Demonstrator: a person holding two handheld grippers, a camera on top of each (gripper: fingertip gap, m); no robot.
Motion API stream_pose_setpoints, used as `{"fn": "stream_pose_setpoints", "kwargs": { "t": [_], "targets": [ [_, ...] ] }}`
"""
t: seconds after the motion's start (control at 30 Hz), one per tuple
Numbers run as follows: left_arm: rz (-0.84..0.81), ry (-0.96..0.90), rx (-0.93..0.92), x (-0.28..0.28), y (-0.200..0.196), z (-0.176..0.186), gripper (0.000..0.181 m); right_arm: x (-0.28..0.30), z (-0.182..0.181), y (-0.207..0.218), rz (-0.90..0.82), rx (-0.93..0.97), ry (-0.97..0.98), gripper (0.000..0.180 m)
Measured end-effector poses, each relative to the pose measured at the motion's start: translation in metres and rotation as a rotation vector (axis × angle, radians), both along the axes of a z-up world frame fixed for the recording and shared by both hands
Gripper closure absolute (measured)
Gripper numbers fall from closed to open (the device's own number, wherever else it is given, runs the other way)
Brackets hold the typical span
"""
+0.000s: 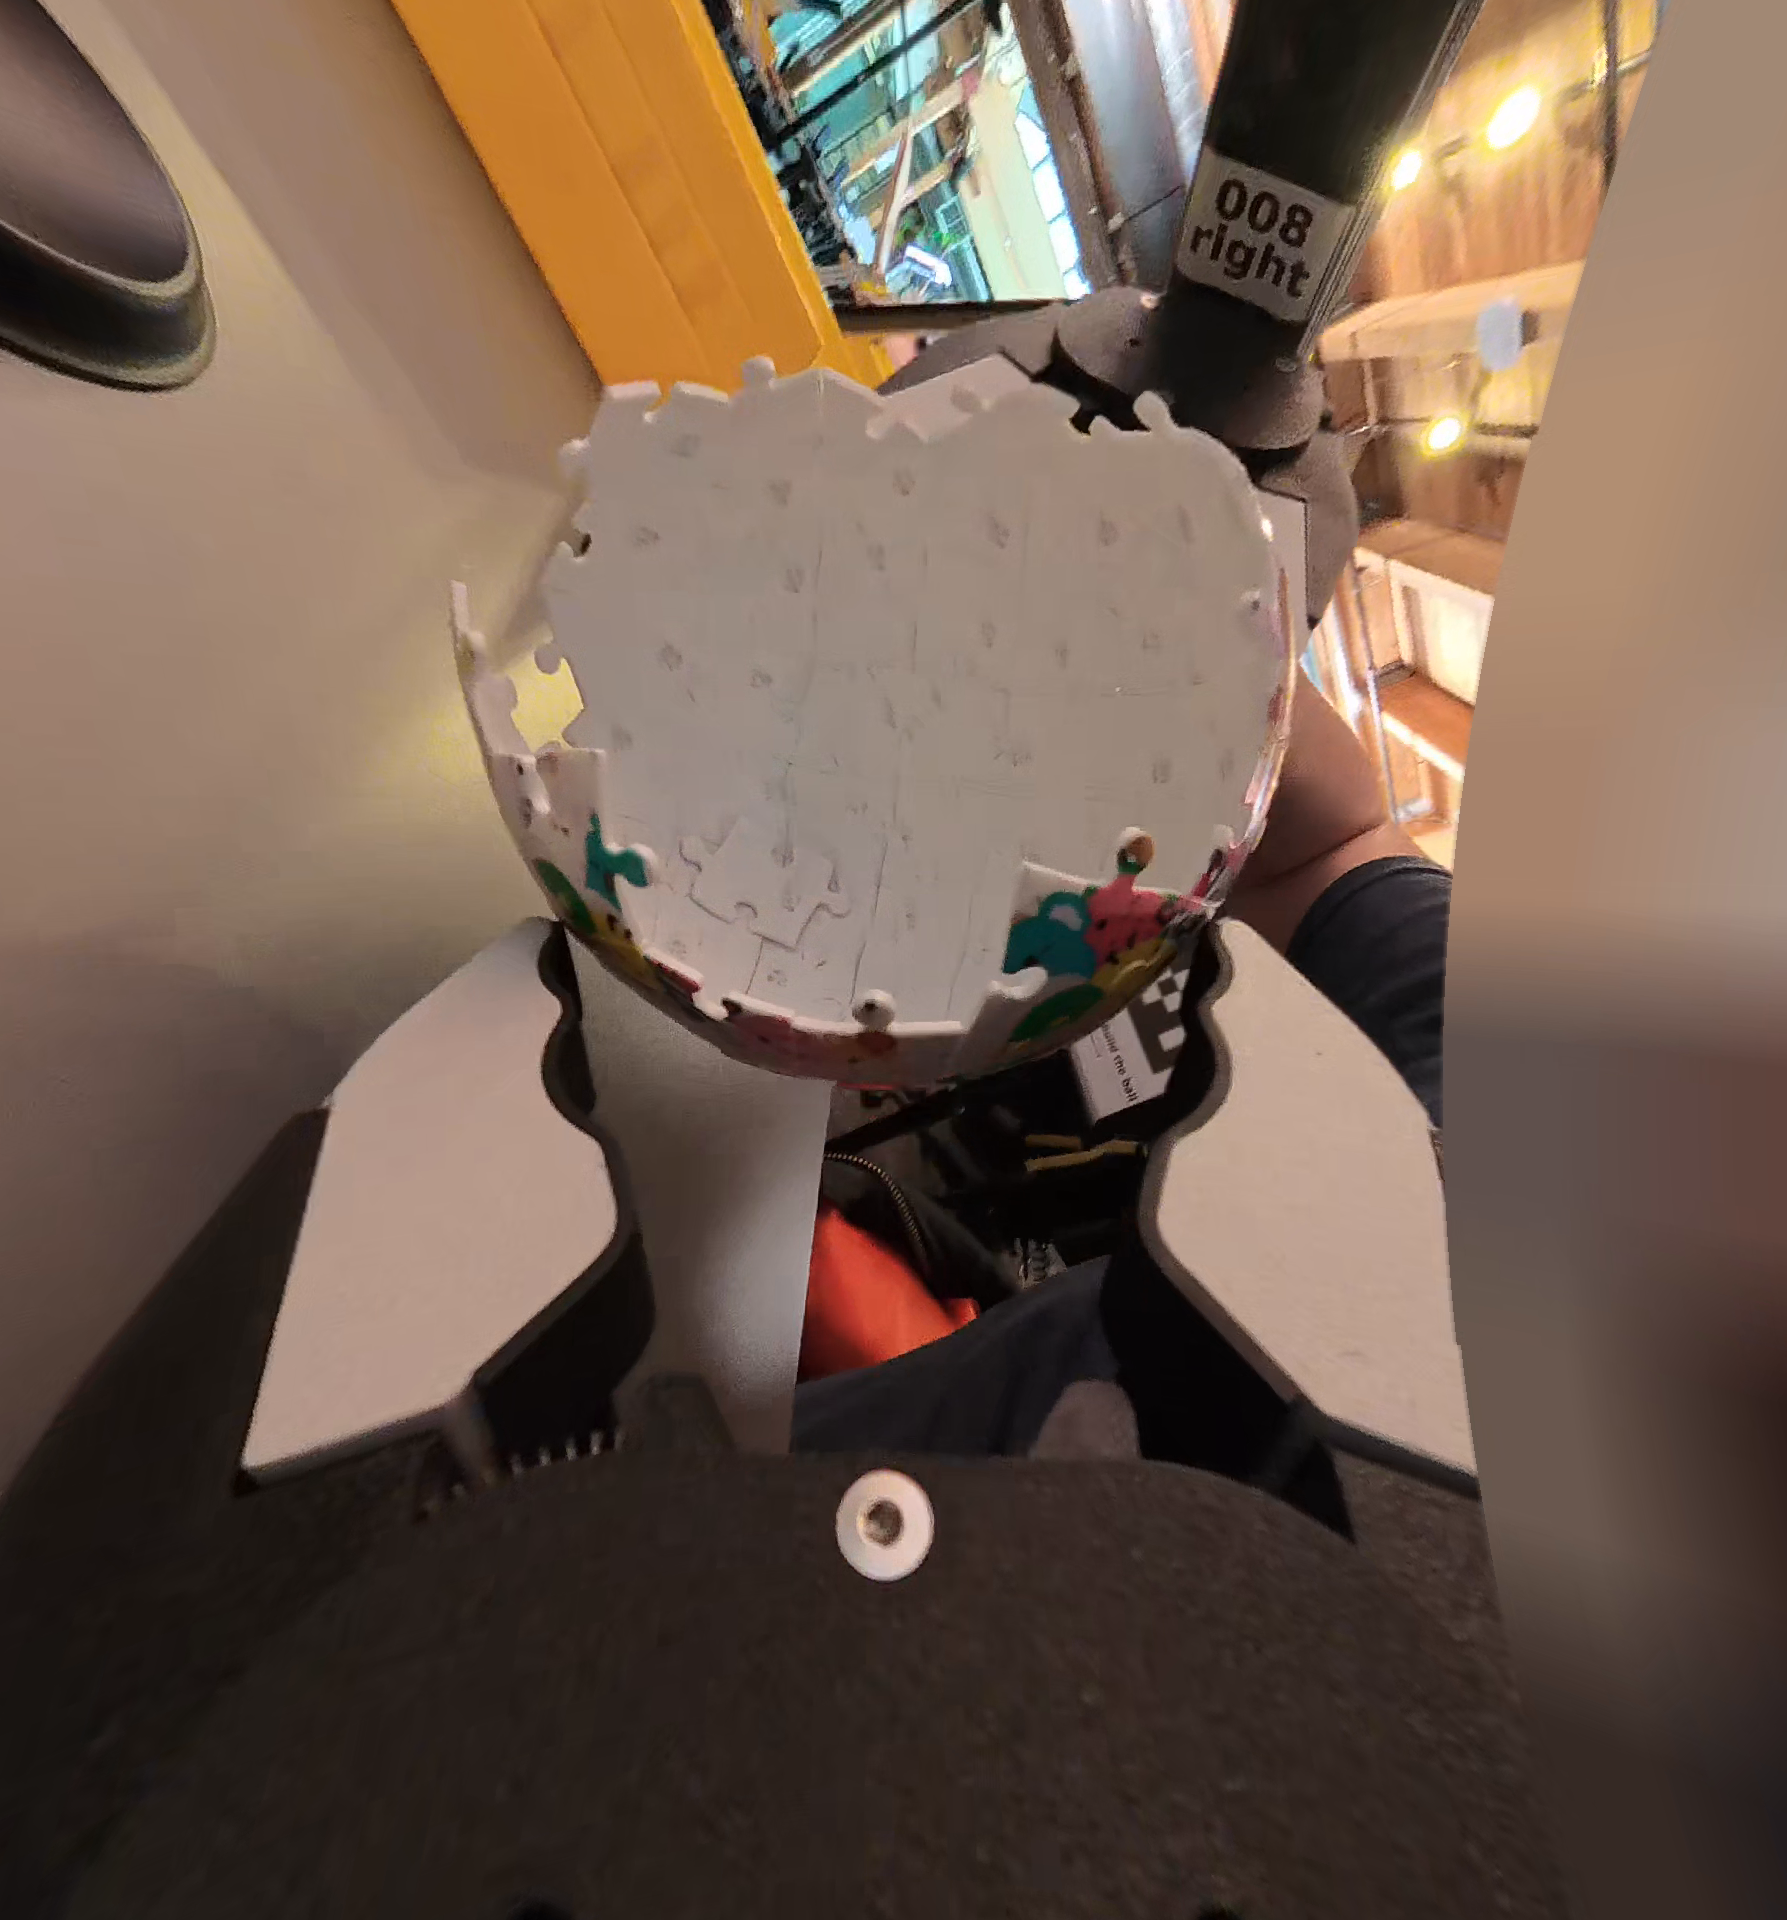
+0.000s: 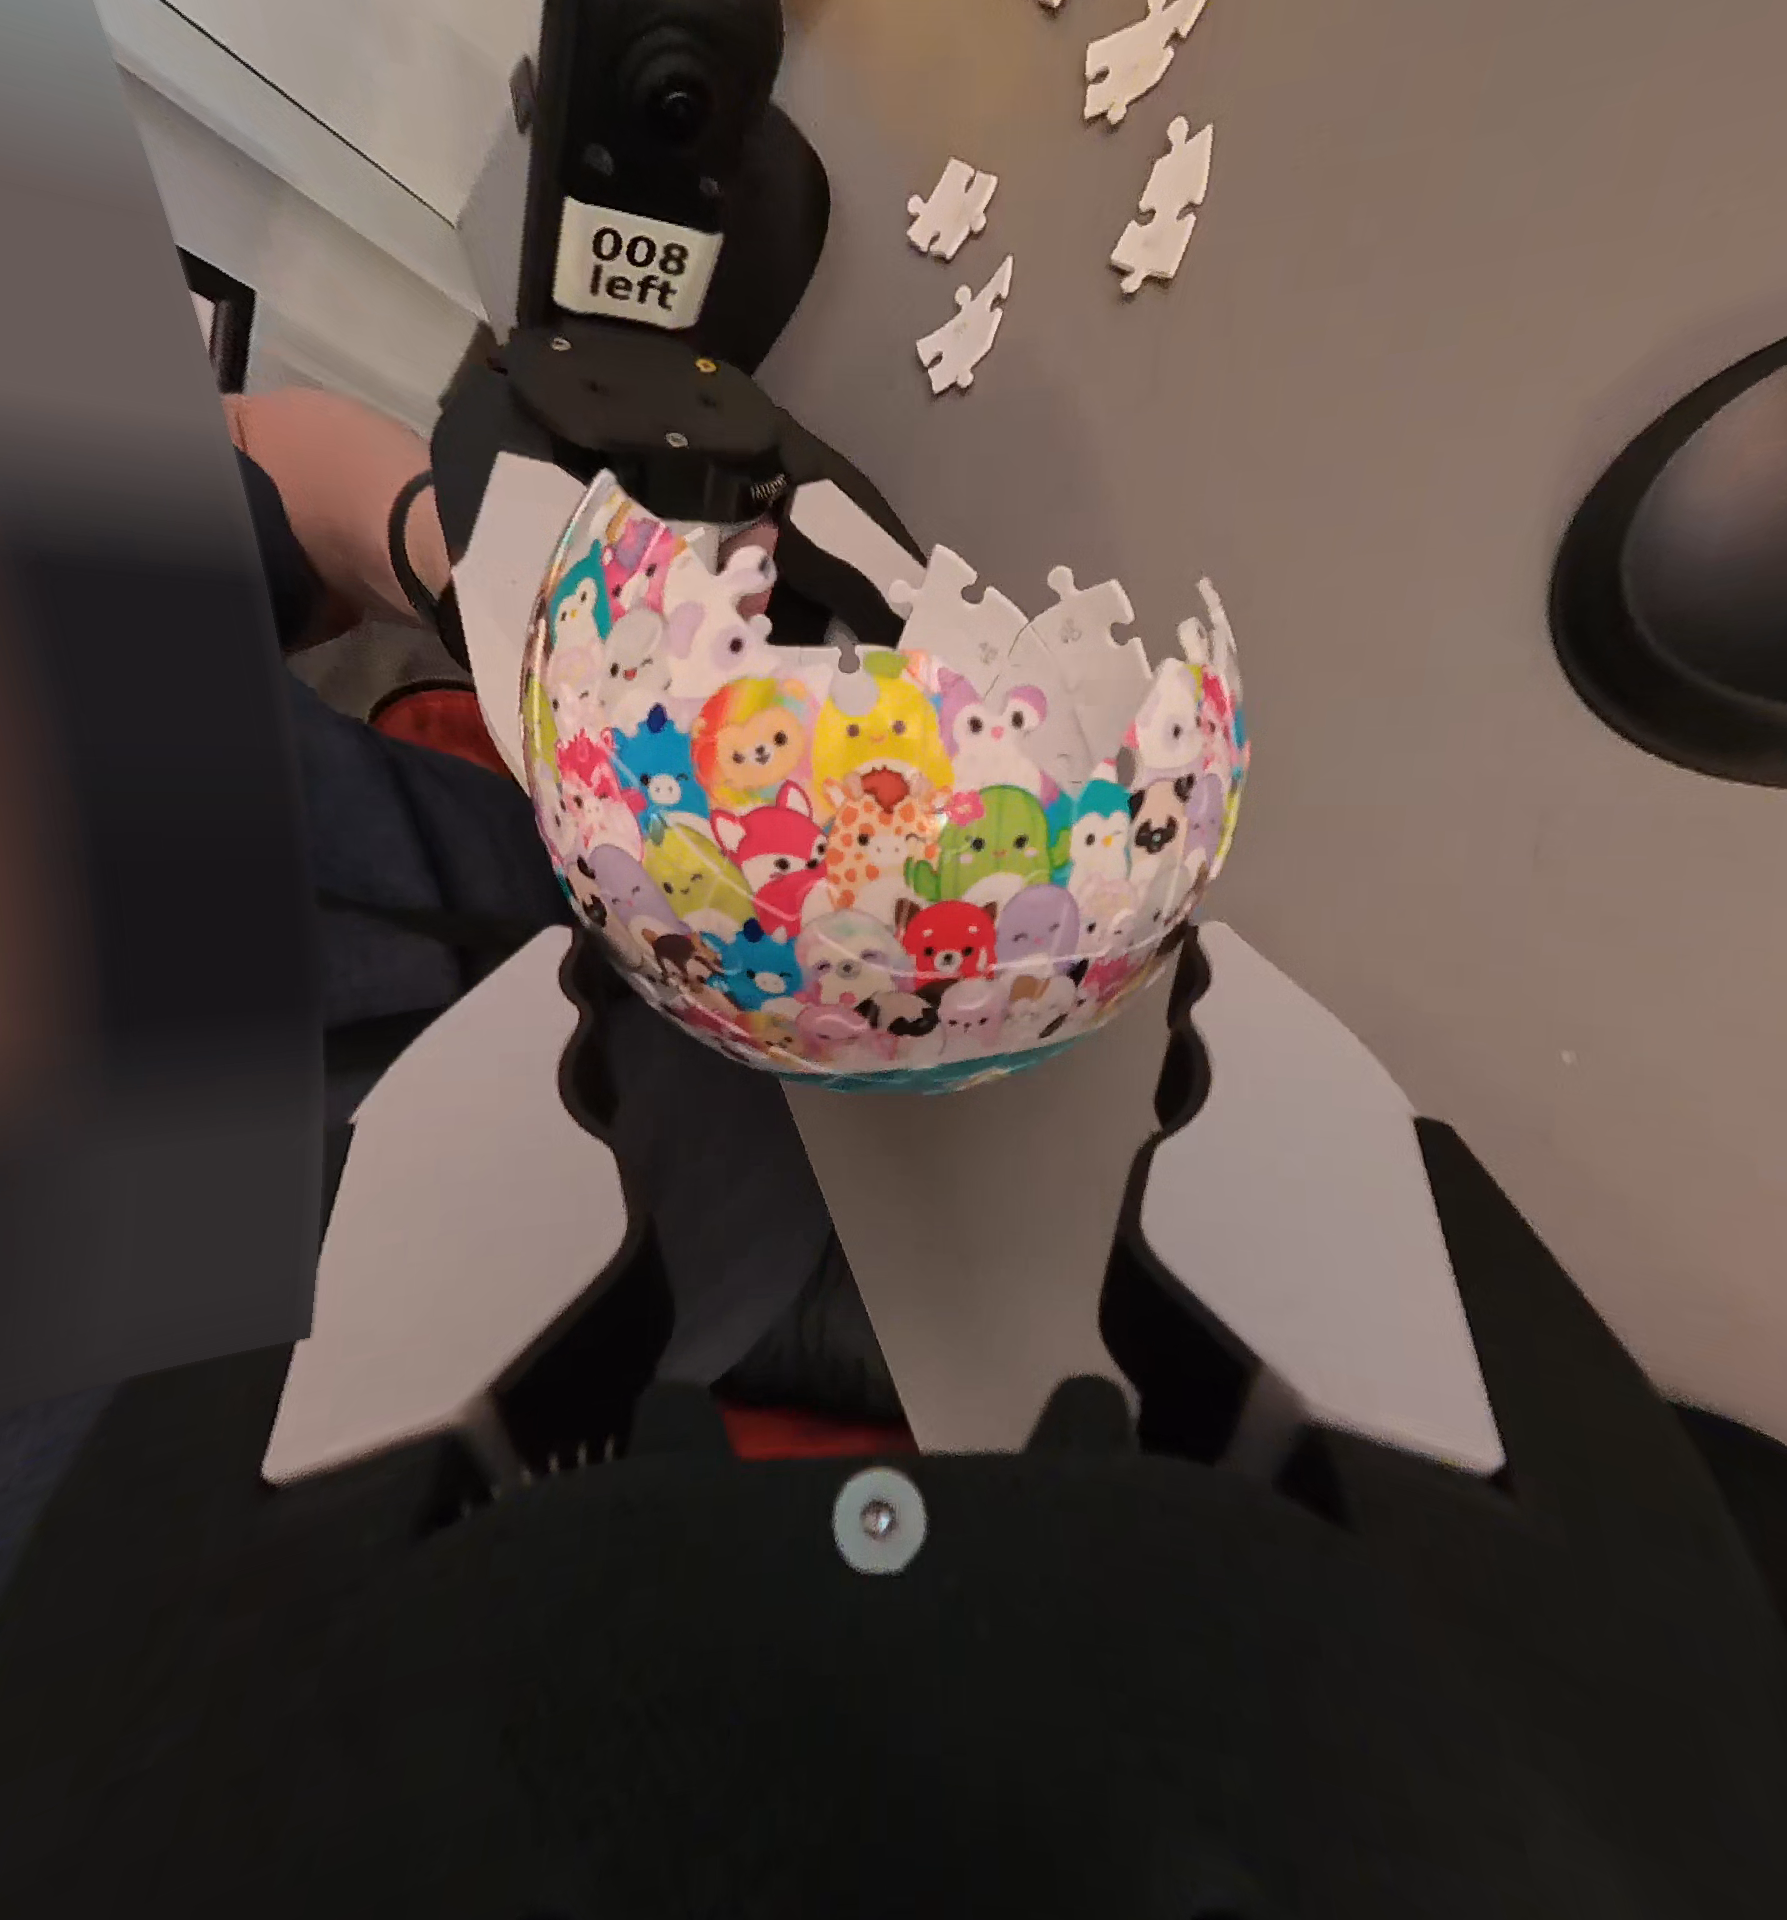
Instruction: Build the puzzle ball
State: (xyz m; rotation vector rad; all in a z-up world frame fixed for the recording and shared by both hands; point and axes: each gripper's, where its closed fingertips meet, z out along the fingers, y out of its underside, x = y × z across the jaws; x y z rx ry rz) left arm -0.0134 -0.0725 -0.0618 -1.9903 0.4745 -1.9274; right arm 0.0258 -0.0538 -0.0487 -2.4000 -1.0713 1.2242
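While both my grippers cradle the half-built puzzle ball [image 2: 884,831], a hollow shell with cartoon animals printed outside and plain white inside, the job is keeping squeeze light so the joints don't pop, I reckon. Rotate it slowly, open rim toward the next gap.

Left gripper [image 1: 884,997]: jaws wide apart, tips on either side of the shell's lower curve at frame centre. They look to be in contact, but I can't confirm a firm clamp.

Right gripper [image 2: 878,987]: same, wide apart, flanking the ball's underside from the opposite side.

Outward: loose white puzzle pieces [image 2: 1159,208] lie face down on the grey table [image 2: 1388,727], upper right of the right wrist view, well apart from the ball. A black oval recess [image 2: 1720,582] sits at right edge.
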Motion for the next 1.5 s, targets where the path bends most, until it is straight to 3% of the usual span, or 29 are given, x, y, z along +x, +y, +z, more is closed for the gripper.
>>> {"fn": "stream_pose_setpoints", "kwargs": {
  "t": [0.47,1.5],
  "targets": [
    [0.102,-0.153,-0.054,-0.006,0.006,0.006,0.071,-0.006,0.006,0.005,0.042,0.023,-0.109,0.075],
    [0.041,0.216,-0.350,-0.037,0.012,-0.007,0.072,-0.031,-0.033,-0.005,0.024,-0.198,0.197,0.079]
  ]
}}
